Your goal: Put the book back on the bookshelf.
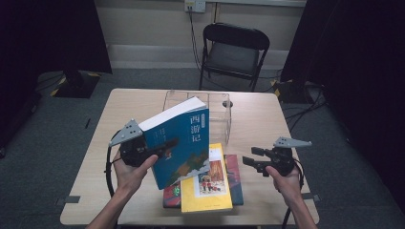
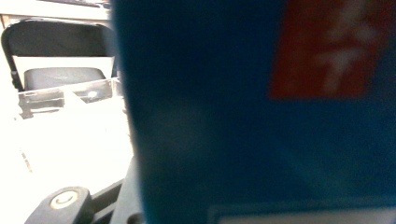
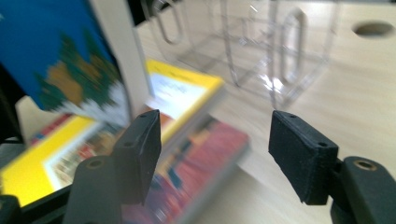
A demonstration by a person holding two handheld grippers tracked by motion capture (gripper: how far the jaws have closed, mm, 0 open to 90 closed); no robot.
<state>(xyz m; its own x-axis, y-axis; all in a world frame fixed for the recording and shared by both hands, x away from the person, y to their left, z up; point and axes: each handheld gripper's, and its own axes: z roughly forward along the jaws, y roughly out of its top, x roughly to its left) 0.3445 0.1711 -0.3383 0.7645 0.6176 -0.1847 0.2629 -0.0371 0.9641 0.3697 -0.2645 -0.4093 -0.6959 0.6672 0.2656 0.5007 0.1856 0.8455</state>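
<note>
Two grippers above a wooden table (image 1: 267, 114). Left gripper (image 1: 165, 144) clamped on a blue book (image 1: 184, 143), tilted in the air over stacked books (image 1: 215, 183). Right gripper (image 1: 253, 157) empty, jaws apart, beside the stack

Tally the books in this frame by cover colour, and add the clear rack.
Blue book, held up in the left gripper: 1
Yellow book, top of the stack on the table: 1
Red book, under the yellow one: 1
Clear rack: 1
Total: 4
</note>
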